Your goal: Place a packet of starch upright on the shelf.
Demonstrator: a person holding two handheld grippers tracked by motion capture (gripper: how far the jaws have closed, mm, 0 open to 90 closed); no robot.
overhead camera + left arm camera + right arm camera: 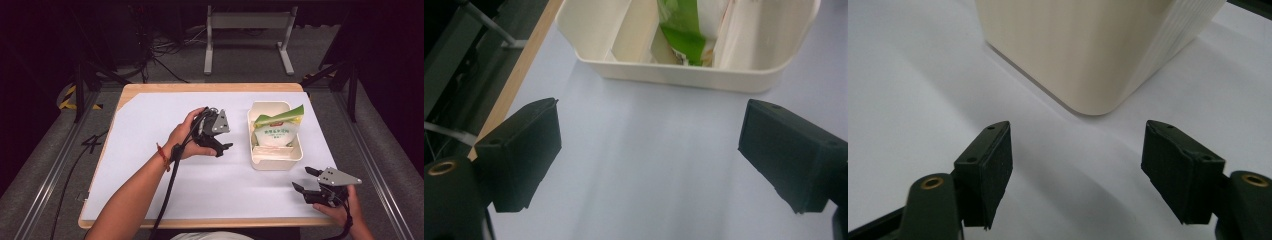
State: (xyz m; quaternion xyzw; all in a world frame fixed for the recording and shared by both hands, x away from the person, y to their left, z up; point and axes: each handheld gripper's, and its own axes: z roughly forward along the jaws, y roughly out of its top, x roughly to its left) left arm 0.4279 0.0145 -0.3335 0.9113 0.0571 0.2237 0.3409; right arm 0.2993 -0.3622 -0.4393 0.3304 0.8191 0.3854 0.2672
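Note:
A cream plastic bin stands on the right half of the white table cover. Inside it leans a green and white snack bag, which the left gripper view shows as a green and white bag in the bin. My left gripper hovers just left of the bin, held in a hand, its jaws wide apart with nothing between them. My right gripper rests near the front right corner, open and empty, pointing at the bin's rounded corner.
A white sheet covers the wooden table. Cables trail from both grippers toward the front edge. Beyond the table are a grey metal stand, floor cables and aluminium rails at both sides.

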